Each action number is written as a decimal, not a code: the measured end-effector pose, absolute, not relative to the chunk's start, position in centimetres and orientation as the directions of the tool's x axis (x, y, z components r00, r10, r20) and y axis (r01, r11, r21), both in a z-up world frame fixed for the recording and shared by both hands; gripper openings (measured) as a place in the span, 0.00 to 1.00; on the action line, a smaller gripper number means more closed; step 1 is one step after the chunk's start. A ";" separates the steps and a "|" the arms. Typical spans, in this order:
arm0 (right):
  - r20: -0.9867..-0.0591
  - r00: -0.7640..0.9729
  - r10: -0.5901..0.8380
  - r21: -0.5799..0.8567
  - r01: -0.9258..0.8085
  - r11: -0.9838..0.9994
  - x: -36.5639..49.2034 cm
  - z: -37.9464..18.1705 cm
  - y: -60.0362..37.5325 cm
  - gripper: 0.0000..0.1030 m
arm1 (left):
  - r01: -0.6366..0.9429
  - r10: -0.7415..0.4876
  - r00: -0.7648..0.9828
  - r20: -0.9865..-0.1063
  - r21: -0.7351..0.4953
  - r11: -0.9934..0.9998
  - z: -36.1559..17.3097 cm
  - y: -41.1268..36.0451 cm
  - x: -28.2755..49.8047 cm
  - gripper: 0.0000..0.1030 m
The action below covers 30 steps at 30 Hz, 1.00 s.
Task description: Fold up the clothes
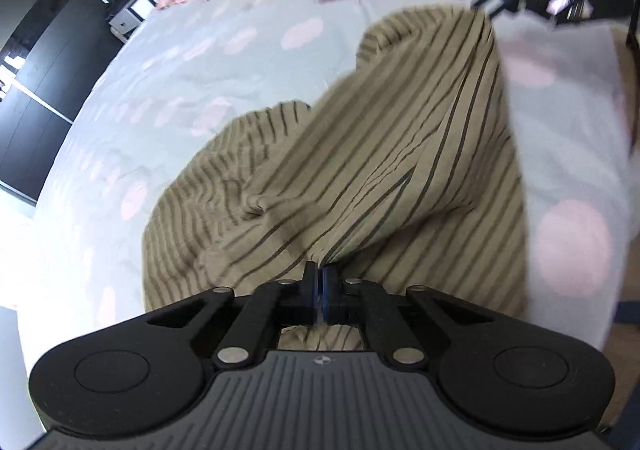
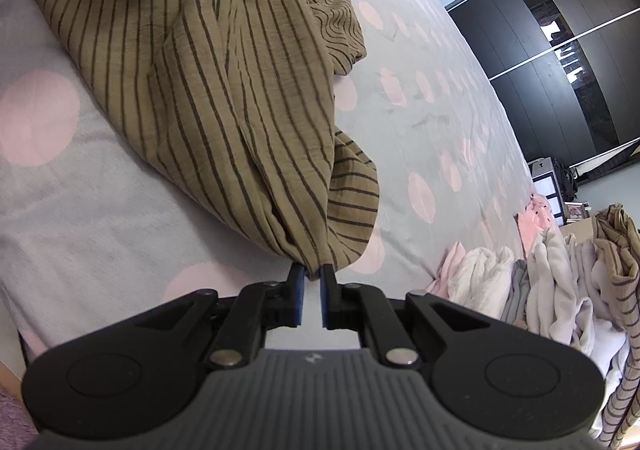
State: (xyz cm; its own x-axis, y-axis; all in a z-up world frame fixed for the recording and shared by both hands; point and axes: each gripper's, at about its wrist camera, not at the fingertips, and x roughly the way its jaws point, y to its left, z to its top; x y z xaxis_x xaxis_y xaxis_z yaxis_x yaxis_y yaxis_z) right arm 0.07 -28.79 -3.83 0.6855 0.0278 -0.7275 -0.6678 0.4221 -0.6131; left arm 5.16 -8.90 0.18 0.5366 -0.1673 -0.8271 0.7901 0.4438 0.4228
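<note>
Striped tan garment (image 2: 224, 90) is hanging bunched just over the spotted bed (image 2: 420, 122), each hand-held gripper, left (image 1: 319, 282) and right (image 2: 312, 282), pinching one edge so the cloth can be spread for folding.

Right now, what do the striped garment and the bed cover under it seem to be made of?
Striped garment: thin, matte woven cloth, maybe cotton or linen; it crinkles and drapes in soft folds. Bed cover: smooth matte printed fabric, likely cotton; pink dots, fine creases.
</note>
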 end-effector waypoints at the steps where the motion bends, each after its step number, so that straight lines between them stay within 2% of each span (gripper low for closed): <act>1: -0.731 0.681 0.045 -0.599 -0.673 0.434 0.0 -3.6 -28.8 0.08 | 0.782 -0.173 0.549 -0.818 0.429 0.452 1.1 -8.2 4.5 0.00; 3: -0.740 0.669 0.078 -0.571 -0.684 0.454 -0.1 -3.0 -28.8 0.18 | 0.756 -0.171 0.580 -0.797 0.447 0.478 2.9 -6.7 3.3 0.00; 5: -0.733 0.674 0.088 -0.574 -0.683 0.452 -0.3 -2.7 -28.6 0.38 | 0.720 -0.149 0.609 -0.779 0.465 0.516 4.5 -4.8 2.2 0.00; 6: -0.730 0.677 0.093 -0.577 -0.684 0.446 -0.4 -2.7 -28.4 0.40 | 0.699 -0.133 0.624 -0.770 0.474 0.535 5.3 -3.8 1.8 0.00; 12: -0.718 0.685 0.124 -0.592 -0.695 0.409 -0.7 -3.1 -27.0 0.40 | 0.556 -0.009 0.677 -0.736 0.503 0.661 8.9 1.9 1.3 0.00; 17: -0.678 0.706 0.204 -0.633 -0.702 0.327 -2.3 -3.8 -24.5 0.39 | 0.476 0.061 0.687 -0.724 0.511 0.715 9.1 4.5 2.1 0.00; 24: -0.581 0.757 0.299 -0.724 -0.649 0.234 -4.3 -4.6 -20.4 0.38 | 0.468 0.073 0.666 -0.742 0.492 0.734 7.8 6.8 2.8 0.00; 30: -0.569 0.784 0.249 -0.750 -0.619 0.233 -3.4 -7.2 -17.4 0.38 | 0.444 0.057 0.671 -0.740 0.462 0.767 7.2 8.4 2.6 0.00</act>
State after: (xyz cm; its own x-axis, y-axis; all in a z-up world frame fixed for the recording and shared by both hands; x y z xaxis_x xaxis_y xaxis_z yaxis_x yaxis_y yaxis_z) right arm -3.36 -17.38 -7.16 0.7838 0.2493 -0.5688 -0.6186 0.2328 -0.7504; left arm 2.57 8.38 7.17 0.6706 0.0574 -0.7396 0.4441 0.7675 0.4623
